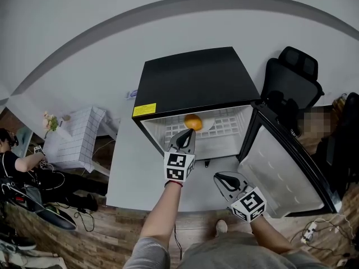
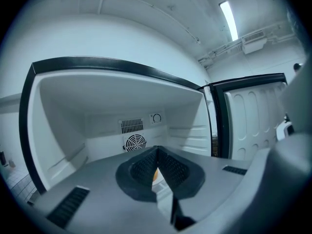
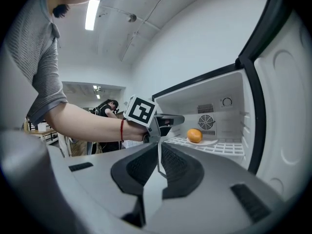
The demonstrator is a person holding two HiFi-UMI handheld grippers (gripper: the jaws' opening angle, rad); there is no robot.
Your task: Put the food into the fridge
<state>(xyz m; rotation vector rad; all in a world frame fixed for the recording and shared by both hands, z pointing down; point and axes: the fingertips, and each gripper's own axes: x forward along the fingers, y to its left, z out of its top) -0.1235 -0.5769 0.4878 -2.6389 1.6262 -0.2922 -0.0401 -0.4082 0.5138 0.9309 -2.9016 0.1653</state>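
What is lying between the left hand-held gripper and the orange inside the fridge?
Only bare white wire shelf separates the left hand-held gripper from the orange, as the right gripper view shows.

White fridge shelf (image 3: 226,148), plate (image 3: 208,142) on it; orange (image 3: 194,135) atop

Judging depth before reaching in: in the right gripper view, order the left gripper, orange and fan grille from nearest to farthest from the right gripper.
1. left gripper, left of centre, out in front.
2. orange, right of centre, farther in.
3. fan grille, right, at the very back.
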